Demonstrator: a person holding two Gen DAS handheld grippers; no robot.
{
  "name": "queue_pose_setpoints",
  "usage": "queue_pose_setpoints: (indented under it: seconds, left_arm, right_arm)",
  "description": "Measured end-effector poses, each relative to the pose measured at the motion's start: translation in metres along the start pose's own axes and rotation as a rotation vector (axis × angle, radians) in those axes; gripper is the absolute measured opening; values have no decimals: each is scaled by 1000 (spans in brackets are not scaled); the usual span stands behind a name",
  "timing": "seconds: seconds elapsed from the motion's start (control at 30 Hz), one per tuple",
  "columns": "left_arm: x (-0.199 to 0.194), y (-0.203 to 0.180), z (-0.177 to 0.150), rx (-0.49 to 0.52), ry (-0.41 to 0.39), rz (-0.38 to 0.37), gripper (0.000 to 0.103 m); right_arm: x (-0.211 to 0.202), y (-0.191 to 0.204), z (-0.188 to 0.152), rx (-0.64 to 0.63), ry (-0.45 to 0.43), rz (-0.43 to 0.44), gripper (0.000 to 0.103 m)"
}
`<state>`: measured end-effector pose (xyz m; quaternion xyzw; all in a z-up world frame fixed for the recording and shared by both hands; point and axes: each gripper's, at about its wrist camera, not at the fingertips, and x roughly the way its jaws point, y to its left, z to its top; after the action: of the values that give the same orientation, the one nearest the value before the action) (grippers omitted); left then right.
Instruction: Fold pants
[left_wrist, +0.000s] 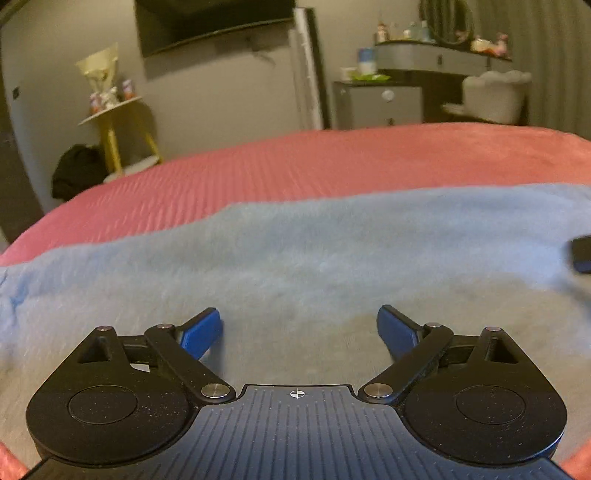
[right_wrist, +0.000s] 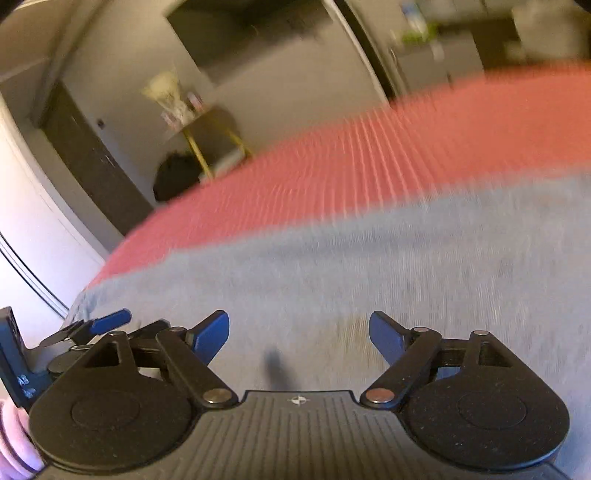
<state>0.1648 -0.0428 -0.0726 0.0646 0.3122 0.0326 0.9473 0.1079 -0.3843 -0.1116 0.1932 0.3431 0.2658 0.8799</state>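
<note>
Bed: we see a wide bed under a ribbed pink-red bedspread (left_wrist: 332, 162) that fills the middle of both views.
Pants: the light blue fleecy pants (left_wrist: 295, 266) lie spread flat across the near side of the bedspread, directly beneath both grippers; the right wrist view is motion-blurred, so we cannot make out their seams or edges.
Room behind: we note a dark wall-mounted screen (left_wrist: 210, 26), a grey dressing table (left_wrist: 436, 59) with small items on top, and a yellow-legged side table (left_wrist: 110, 122).
Left gripper (left_wrist: 299, 332): we find its blue-padded fingers spread wide over the pants, with only flat fabric showing in the gap.
Right gripper (right_wrist: 299, 338): we see its fingers parted over the pants, pinching nothing.
</note>
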Motion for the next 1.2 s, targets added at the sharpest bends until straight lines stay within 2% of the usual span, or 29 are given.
queue_pose_setpoints:
  seconds: [0.07,0.1,0.13,0.17,0.23,0.27,0.33,0.37,0.43,0.47,0.5,0.53,0.6,0.63,0.67,0.7,0.73,0.77,0.8,0.83,0.87,0.9,0.97,1.0,1.07,1.13,1.17,1.2]
  left_arm:
    - [5,14,-3,-64,18,30,102]
    - [6,27,-3,-102,32,46,102]
    - [4,38,-4,-127,41,80,101]
    - [5,45,-3,-136,54,153,101]
    - [6,64,-4,-148,64,241,102]
    - [7,75,-4,-162,70,279,102]
    - [4,97,-6,-206,80,271,103]
    - [1,105,-6,-228,78,298,102]
    - [0,115,-3,-241,99,448,102]
    - [-3,122,-4,-278,109,460,101]
    - [-8,129,-5,-343,115,436,101]
    - [-13,134,-6,-403,117,409,101]
    - [-21,128,-5,-440,111,361,101]
    - [-25,126,-4,-441,106,330,101]
    - [-33,118,-2,-433,91,273,101]
    - [-40,109,0,-421,76,219,101]
    - [-47,95,2,-398,60,161,101]
    - [-51,83,4,-370,48,106,101]
    - [-54,69,4,-333,40,48,101]
    - [-53,58,4,-300,42,9,101]
    - [-50,47,2,-267,59,-13,101]
    - [-43,35,0,-222,92,-14,101]
    - [-27,17,-8,-133,175,48,102]
    - [-25,14,-11,-121,183,69,102]
    - [-28,22,-13,-190,189,50,102]
    - [-27,36,-14,-237,213,21,102]
    - [-30,40,-14,-241,214,22,101]
    - [-30,40,-14,-239,216,36,101]
  right_arm:
    - [-24,-37,-2,153,-32,61,36]
    - [-40,-66,-4,274,-60,80,27]
    - [-52,-93,-4,365,-97,78,9]
    - [-66,-119,-7,440,-137,68,0]
    - [-103,-160,-27,549,-247,101,0]
    - [-122,-169,-34,558,-284,77,0]
    - [-159,-180,-41,508,-334,-39,0]
    - [-175,-186,-46,506,-355,-82,0]
    - [-205,-202,-64,590,-414,-157,0]
    - [-221,-212,-75,651,-452,-187,0]
    - [-238,-219,-84,707,-496,-223,0]
    - [-243,-204,-100,732,-521,-260,0]
    - [-257,-193,-109,716,-535,-339,1]
    - [-267,-185,-115,700,-542,-387,5]
    - [-275,-175,-121,701,-564,-420,12]
    - [-266,-163,-117,718,-582,-417,19]
    - [-266,-155,-121,747,-597,-380,36]
    - [-265,-146,-125,773,-602,-334,58]
    - [-266,-141,-126,779,-596,-290,67]
    - [-253,-138,-108,764,-578,-262,70]
    - [-233,-133,-84,739,-550,-250,70]
    - [-230,-129,-85,704,-515,-258,70]
    - [-230,-125,-82,662,-465,-295,67]
    - [-235,-127,-82,671,-456,-316,64]
    - [-233,-139,-49,705,-480,-387,59]
    - [-249,-149,-53,746,-513,-428,51]
    - [-254,-152,-59,770,-523,-421,45]
    - [-258,-157,-60,788,-530,-403,44]
